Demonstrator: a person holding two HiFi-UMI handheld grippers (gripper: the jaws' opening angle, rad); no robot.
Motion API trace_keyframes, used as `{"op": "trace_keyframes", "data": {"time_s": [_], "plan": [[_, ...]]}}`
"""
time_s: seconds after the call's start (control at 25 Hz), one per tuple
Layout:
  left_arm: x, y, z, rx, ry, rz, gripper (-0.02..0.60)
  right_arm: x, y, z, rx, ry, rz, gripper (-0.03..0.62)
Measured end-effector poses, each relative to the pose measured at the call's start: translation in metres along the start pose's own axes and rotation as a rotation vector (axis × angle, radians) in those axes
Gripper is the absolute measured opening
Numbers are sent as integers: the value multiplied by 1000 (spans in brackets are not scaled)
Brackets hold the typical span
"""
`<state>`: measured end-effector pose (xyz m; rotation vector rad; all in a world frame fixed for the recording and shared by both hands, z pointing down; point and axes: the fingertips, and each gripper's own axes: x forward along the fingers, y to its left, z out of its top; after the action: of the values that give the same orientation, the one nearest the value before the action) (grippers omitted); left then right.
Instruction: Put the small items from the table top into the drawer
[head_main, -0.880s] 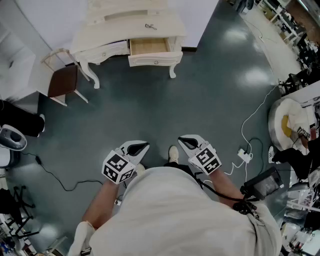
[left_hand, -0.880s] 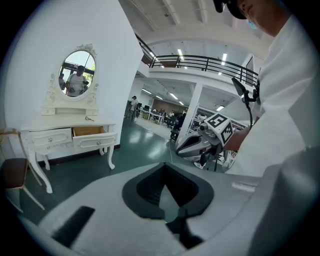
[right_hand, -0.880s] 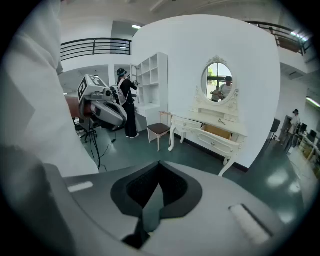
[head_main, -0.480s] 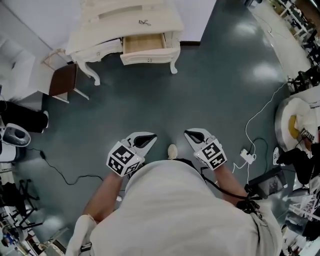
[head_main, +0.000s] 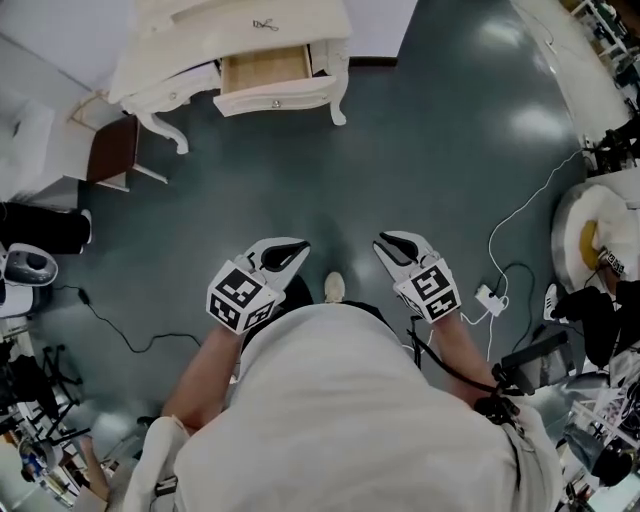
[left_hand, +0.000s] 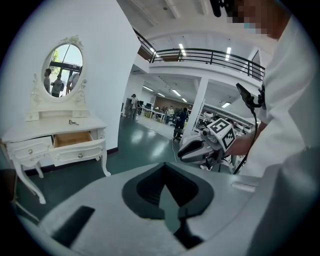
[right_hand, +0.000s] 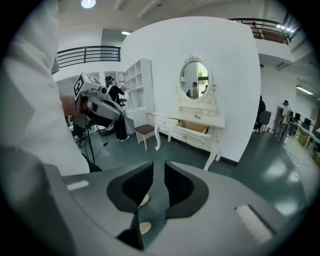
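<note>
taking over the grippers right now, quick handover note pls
Left gripper: fingers shut, empty.
Right gripper: fingers a narrow gap apart, nothing between them.
Both are held over the floor, well short of the dressing table.
Things: one small dark item lies on the table top, too small to identify. The drawer below it is open, and the part that shows looks empty.
Done: drawer open.
Left: walk up, pick the item, put it in the drawer.

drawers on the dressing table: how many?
2. An open drawer, wood interior showing, sits under the right half of the dressing table in the head view; a closed drawer is just left of it. More may be hidden.
</note>
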<state>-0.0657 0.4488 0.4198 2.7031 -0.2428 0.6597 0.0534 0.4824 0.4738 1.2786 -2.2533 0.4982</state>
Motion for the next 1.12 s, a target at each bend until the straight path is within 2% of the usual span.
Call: {"op": "trace_keyframes", "data": {"time_s": [0.16, 0.24, 0.48, 0.72, 0.92, 1.12], "plan": [[20, 27, 11, -13, 6, -9, 3, 15, -25, 2, 47, -2, -15, 69], [29, 51, 16, -20, 0, -23, 28, 32, -38, 9, 49, 14, -19, 63], [63, 138, 50, -29, -31, -73, 31, 72, -90, 58, 26, 40, -59, 31], [67, 238, 116, -42, -120, -47, 29, 116, -143, 138, -50, 69, -97, 2], [61, 312, 125, -70, -152, -13, 23, 164, -162, 186, -123, 131, -76, 2], [39, 359, 127, -136, -208, 85, 23, 206, -169, 218, -175, 165, -19, 2]]}}
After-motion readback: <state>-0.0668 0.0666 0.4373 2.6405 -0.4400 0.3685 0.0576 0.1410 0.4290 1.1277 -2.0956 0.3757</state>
